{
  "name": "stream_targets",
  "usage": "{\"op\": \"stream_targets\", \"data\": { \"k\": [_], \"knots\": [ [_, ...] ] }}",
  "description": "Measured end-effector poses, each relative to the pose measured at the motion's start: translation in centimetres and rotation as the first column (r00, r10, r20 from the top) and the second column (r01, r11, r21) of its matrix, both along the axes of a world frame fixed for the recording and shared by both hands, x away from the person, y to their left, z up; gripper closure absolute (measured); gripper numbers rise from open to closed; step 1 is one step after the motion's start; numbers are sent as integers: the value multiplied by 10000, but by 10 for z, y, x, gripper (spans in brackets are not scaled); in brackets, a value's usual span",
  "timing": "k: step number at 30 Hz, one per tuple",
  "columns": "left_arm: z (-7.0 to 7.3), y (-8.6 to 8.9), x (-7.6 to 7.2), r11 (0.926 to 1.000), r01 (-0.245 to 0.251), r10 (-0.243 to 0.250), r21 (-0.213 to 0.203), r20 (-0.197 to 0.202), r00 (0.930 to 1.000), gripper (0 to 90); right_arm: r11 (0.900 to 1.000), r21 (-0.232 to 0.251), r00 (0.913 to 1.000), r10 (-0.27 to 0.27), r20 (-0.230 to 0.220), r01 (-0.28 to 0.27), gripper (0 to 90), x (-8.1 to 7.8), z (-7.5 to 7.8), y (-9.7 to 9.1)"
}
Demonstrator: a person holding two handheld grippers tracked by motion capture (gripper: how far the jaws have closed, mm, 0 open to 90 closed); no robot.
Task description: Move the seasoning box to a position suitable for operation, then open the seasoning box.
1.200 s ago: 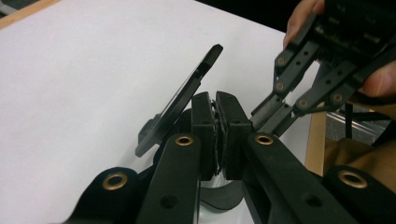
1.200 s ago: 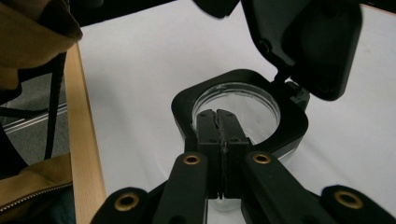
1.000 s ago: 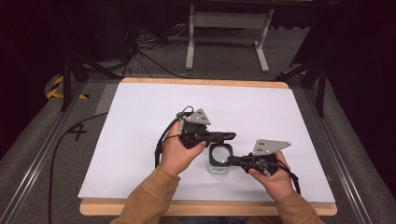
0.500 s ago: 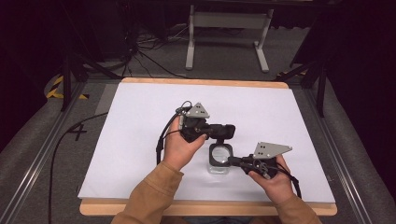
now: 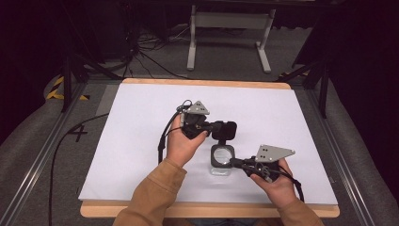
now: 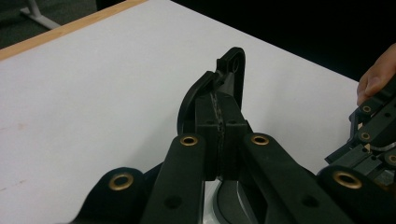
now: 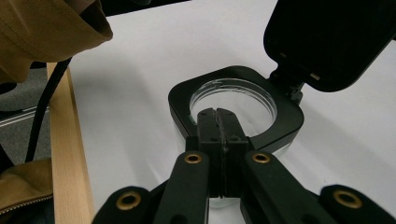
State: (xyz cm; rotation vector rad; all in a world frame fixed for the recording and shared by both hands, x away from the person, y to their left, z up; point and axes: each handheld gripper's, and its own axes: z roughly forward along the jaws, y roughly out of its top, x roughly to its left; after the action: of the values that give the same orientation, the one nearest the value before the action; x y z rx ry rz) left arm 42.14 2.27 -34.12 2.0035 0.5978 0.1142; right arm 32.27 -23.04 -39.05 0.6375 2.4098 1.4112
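Hiding jar [image 5: 221, 165] wall, right hand-held gripper [image 7: 216, 114] clamps collar; contents unclear

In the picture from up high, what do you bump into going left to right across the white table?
Left hand → left gripper holding the open black lid → right gripper → right hand.
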Motion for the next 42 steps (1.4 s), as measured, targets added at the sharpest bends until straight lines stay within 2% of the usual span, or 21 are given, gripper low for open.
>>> {"op": "stream_targets", "data": {
  "k": [7, 11, 18, 19, 21, 24, 26, 30, 34, 35, 39, 42],
  "knots": [
    [0, 1, 0, 10000, 18, -18, -33, 14, 10000, 896, 9999, -131, 9998, 11, 222, -8, 900, -1, 0, 1],
    [1, 0, -2, 10000, 57, -57, -38, -41, 10000, 894, 9999, -108, 9999, -2, 170, 4, 900, -1, 0, 1],
    [10, 4, -12, 9979, 634, -634, -87, -17, 9980, 832, 10000, -19, 9999, -24, -115, 24, 884, -1, 1, -1],
    [13, 6, -14, 9968, 798, -798, -15, -88, 9968, 809, 10000, 27, 9998, -26, -219, 26, 771, -1, 3, -2],
    [18, 8, -20, 9921, 1219, -1214, 290, -157, 9925, 768, 9991, 424, 9999, 76, -139, -70, 735, -2, 7, -4],
    [26, 15, -29, 9876, 1308, -1311, 872, -23, 9914, 734, 9991, 425, 10000, -46, 29, 45, 713, 0, 16, -11],
    [30, 22, -35, 9877, 1161, -1171, 1047, 29, 9931, 711, 9987, 441, 9997, -250, 13, 249, 700, 3, 22, -17],
    [32, 36, -41, 9920, 743, -748, 1019, 3, 9972, 675, 9971, 580, 9988, -483, -75, 487, 678, 9, 29, -28],
    [30, 59, -45, 9930, 290, -258, 1144, -291, 9992, 642, 9949, 715, 9973, -698, -229, 713, 635, 18, 36, -37],
    [30, 67, -47, 9924, 99, -46, 1224, -432, 9991, 635, 9951, 677, 9972, -709, -247, 724, 627, 20, 37, -39],
    [25, 86, -49, 9898, -372, 455, 1375, -580, 9973, 633, 9930, 560, 9941, -1019, -381, 1039, 605, 30, 40, -46],
    [21, 98, -52, 9886, -707, 805, 1329, -704, 9943, 631, 9906, 449, 9908, -1274, -449, 1294, 596, 37, 43, -51]
  ]
}}
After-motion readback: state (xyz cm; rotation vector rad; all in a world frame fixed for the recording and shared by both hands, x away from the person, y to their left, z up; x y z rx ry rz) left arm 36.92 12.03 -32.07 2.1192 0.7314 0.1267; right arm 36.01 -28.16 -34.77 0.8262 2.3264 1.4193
